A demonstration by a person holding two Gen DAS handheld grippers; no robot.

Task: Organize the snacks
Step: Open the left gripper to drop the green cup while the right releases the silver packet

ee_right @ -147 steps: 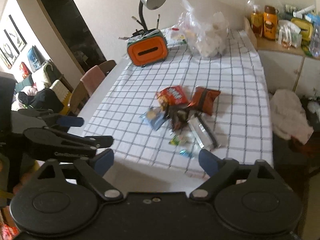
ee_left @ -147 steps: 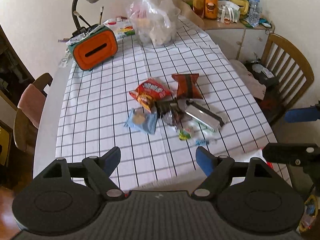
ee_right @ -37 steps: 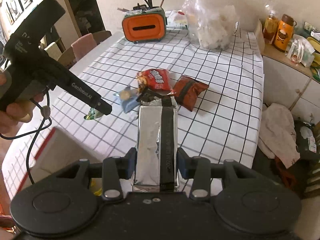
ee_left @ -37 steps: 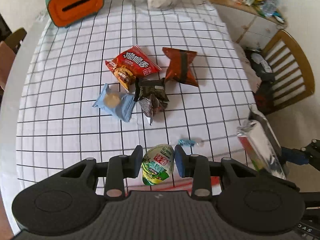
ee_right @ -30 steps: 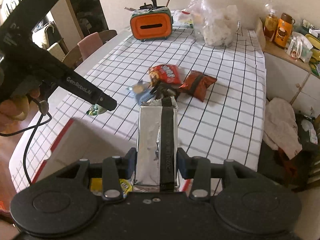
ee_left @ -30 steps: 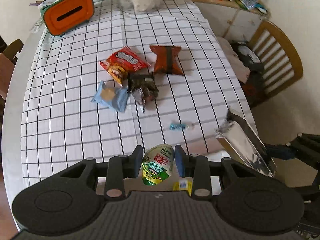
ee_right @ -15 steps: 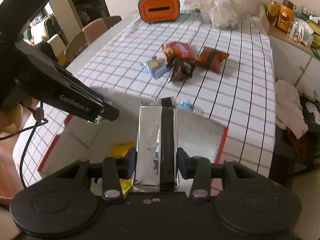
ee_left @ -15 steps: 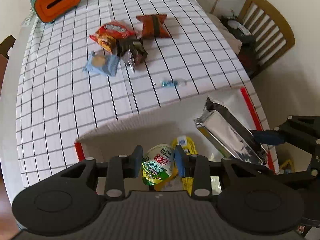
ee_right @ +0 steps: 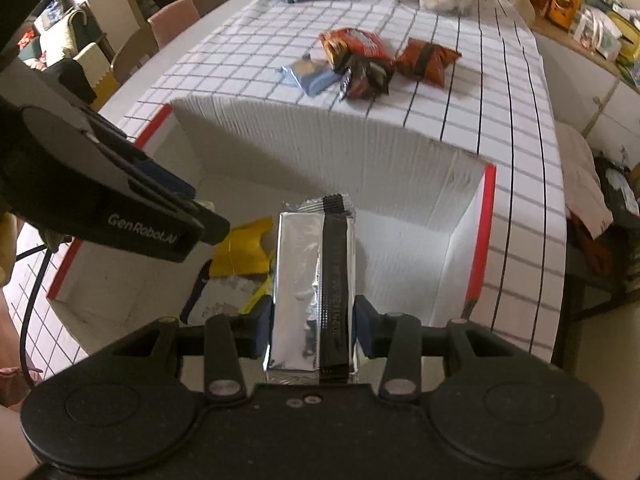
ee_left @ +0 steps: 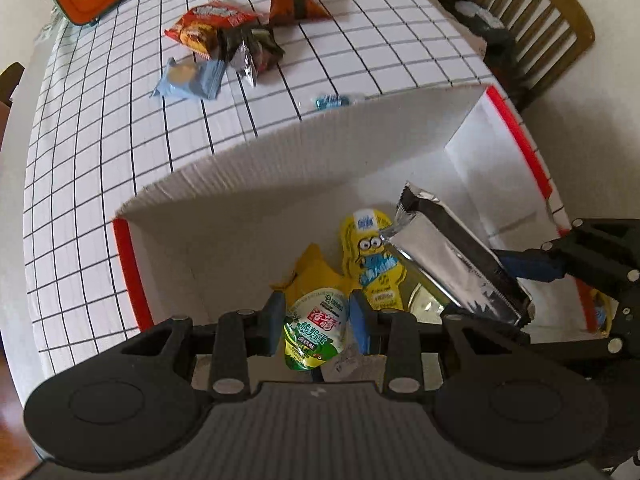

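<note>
Over box [ee_left: 280, 168] now: both grippers w/ snacks, lower.

Five snack packets [ee_left: 212, 22] on cloth, four in box [ee_left: 280, 152].

"GenRobot.AI" stands in pale letters along the side of the left gripper [ee_right: 168, 236], seen from the right wrist; the green jelly cup [ee_left: 315, 328] pinched between that gripper's own fingers carries red and white Chinese characters (too small to read surely); other packets' print is blurred.
</note>
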